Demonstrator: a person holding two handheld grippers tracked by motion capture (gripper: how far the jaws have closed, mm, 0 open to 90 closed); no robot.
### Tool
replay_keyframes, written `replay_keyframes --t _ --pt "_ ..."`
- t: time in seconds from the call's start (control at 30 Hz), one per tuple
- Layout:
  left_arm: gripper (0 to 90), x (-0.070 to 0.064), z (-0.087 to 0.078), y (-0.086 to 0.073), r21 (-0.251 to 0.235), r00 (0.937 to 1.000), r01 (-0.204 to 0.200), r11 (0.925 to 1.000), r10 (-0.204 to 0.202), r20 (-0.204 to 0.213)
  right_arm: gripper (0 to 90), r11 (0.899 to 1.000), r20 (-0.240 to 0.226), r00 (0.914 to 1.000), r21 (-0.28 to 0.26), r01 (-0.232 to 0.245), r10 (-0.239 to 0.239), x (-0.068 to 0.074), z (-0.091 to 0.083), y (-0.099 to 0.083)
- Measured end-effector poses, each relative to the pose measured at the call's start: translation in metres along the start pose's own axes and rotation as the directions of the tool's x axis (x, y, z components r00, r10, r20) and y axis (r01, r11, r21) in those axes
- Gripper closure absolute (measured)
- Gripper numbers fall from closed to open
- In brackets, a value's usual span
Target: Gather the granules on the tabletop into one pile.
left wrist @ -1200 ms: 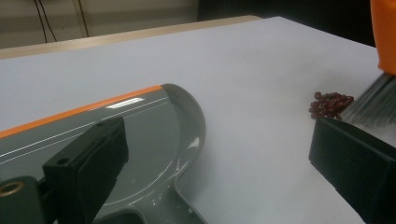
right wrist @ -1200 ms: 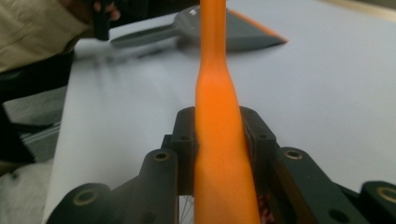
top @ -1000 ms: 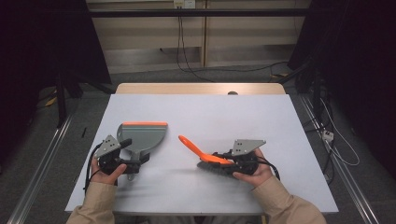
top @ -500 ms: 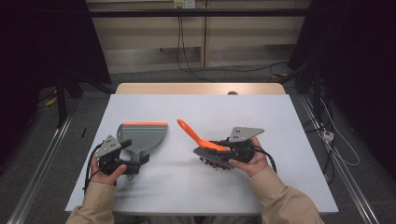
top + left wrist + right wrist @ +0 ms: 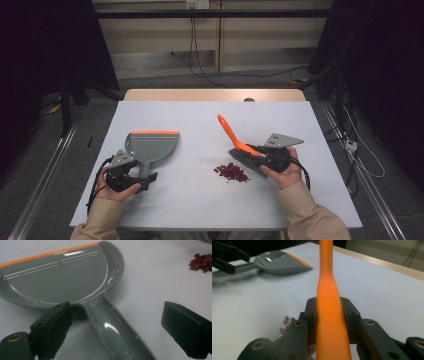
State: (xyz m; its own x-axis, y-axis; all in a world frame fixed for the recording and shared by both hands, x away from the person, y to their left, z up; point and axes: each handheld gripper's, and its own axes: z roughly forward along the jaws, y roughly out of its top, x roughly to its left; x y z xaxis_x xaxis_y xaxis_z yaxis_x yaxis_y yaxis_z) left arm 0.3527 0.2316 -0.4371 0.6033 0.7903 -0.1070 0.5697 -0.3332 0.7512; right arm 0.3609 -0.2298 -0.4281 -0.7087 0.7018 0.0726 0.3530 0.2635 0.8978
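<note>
We hold the right gripper [image 5: 261, 154] clamped on the orange brush [image 5: 235, 140], bristles just right of the red beans [image 5: 231, 171] mid-table. Our left gripper [image 5: 142, 176] sits at the grey dustpan's [image 5: 151, 146] handle near the left edge.

A white table [image 5: 200, 125] is taking up the middle of the high view, its far edge showing bare wood. A grey dustpan [image 5: 150, 147] with an orange lip is lying flat at left of centre. A small heap of dark red beans [image 5: 231, 172] is sitting right of centre.
</note>
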Motion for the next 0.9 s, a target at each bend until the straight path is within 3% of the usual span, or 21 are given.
replay_keyframes --t 0.17,0.27,0.37,0.6,0.9 --pt "14.4 0.005 0.003 -0.003 0.04 0.999 0.015 0.9991 -0.014 -0.042 71.0 0.999 0.08 0.9962 0.015 -0.035 0.034 -0.011 -0.001 -0.005" --pt "14.8 0.008 0.003 -0.003 0.045 0.9975 0.05 0.9978 -0.048 -0.052 71.0 0.998 0.115 0.9918 0.034 -0.059 0.054 -0.016 0.001 -0.008" --pt "15.1 0.012 0.001 -0.004 0.057 0.9962 0.069 0.996 -0.066 -0.058 70.9 0.997 0.146 0.9888 0.069 -0.044 0.033 -0.016 0.004 -0.009" --pt "21.6 0.023 -0.001 -0.004 0.06 0.9937 0.098 0.9934 -0.094 -0.06 70.8 0.993 0.162 0.9844 0.086 -0.083 0.069 -0.015 0.002 -0.007" --pt "45.0 0.031 0.001 0.005 0.083 0.9948 0.091 0.9924 -0.086 -0.053 70.8 0.993 0.162 0.985 0.096 -0.075 0.059 -0.014 0.0 -0.007"
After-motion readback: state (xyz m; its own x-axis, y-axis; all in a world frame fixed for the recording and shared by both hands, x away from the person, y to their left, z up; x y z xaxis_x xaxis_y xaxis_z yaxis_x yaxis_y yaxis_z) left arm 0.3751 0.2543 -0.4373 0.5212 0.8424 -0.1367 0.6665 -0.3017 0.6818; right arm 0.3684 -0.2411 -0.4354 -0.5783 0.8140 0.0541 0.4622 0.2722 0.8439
